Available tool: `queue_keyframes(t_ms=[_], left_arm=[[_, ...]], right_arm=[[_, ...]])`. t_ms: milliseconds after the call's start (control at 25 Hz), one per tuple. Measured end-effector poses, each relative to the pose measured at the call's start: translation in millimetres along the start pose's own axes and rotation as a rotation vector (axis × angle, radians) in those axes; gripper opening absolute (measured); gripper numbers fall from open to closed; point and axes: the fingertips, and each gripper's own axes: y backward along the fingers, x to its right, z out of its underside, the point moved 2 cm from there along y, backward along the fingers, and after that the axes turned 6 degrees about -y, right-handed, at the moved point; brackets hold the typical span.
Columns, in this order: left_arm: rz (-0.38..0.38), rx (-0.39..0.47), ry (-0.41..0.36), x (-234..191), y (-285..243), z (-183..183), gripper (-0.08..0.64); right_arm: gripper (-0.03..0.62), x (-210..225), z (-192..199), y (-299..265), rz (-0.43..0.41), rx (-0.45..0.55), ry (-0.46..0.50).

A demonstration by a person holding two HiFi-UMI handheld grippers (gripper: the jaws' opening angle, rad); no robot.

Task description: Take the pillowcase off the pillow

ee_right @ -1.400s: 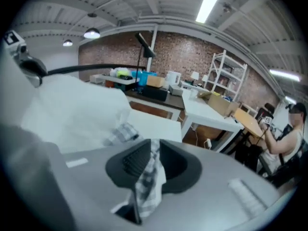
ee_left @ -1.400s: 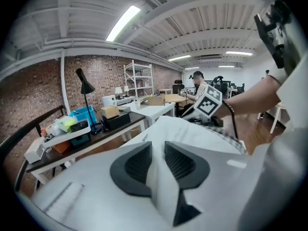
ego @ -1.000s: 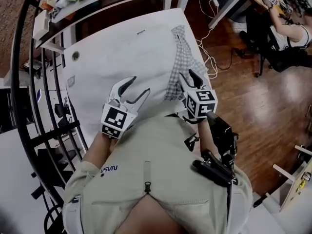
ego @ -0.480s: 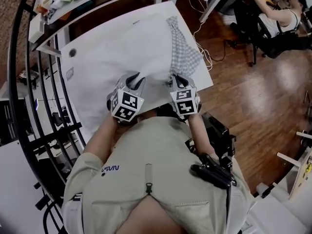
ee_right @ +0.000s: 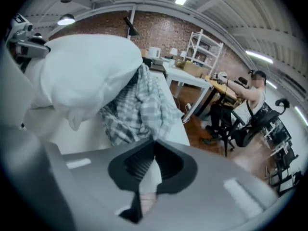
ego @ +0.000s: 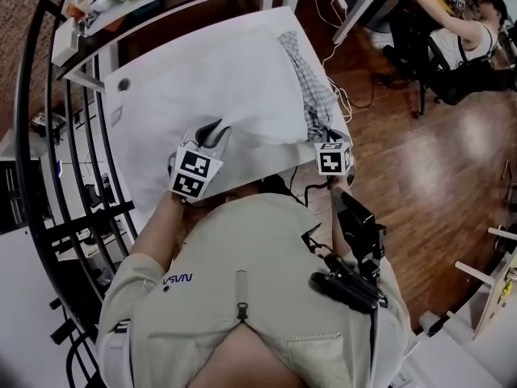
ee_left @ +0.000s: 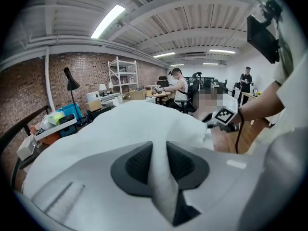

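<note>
Bare white table [ego: 129, 148]: left tool [ee_left: 159, 148], jaws just closing, pinches the pillow [ee_left: 139, 124], apparently anchoring it; right tool [ee_right: 154, 146] clamps the checked pillowcase [ee_right: 144, 107], seemingly for pulling.

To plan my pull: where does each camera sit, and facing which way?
Head view: on the person's head, steeply down over torso and forearms onto the pillow.
Left gripper view: on the left gripper, along jaws just closing on pillow cloth; right forearm shows.
Right gripper view: on the right gripper, along shut jaws onto the pillowcase.
Shared: pillow.
</note>
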Motion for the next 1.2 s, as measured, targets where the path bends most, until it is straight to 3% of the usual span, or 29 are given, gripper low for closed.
queue_keyframes(t_ms=[200, 280, 360, 400, 480, 600, 680, 800, 960, 1200], left_arm=[[0.040, -0.016, 0.015, 15, -20, 16, 0.149], [0.043, 0.010, 0.030, 16, -16, 8, 0.178], [0.026, 0.063, 0.057, 13, 1, -8, 0.206], [-0.008, 0.104, 0.080, 7, 14, -17, 0.207], [-0.120, 0.187, 0.152, -12, 42, -21, 0.133], [-0.324, 0.189, 0.289, -45, 78, 18, 0.095], [-0.461, 0.133, 0.372, -63, 97, 57, 0.080], [-0.586, 0.059, 0.449, -76, 113, 105, 0.075], [-0.527, -0.004, 0.429, -78, 86, 131, 0.077], [-0.477, -0.015, 0.306, -92, 39, 119, 0.072]], right_arm=[[0.012, -7, 12, -29, -0.030, -0.059, -0.003], [0.035, -1, -3, -15, -0.031, -0.019, -0.022], [0.088, 2, -33, 15, -0.037, 0.088, -0.036], [0.091, -3, -52, 31, -0.053, 0.163, -0.027], [0.084, -31, -93, 58, -0.142, 0.319, 0.036], [0.032, -111, -141, 85, -0.309, 0.468, 0.187], [0.014, -157, -156, 88, -0.361, 0.497, 0.294], [0.005, -178, -154, 58, -0.326, 0.421, 0.408], [0.005, -164, -128, 20, -0.291, 0.307, 0.420], [0.005, -154, -115, 7, -0.204, 0.288, 0.407]])
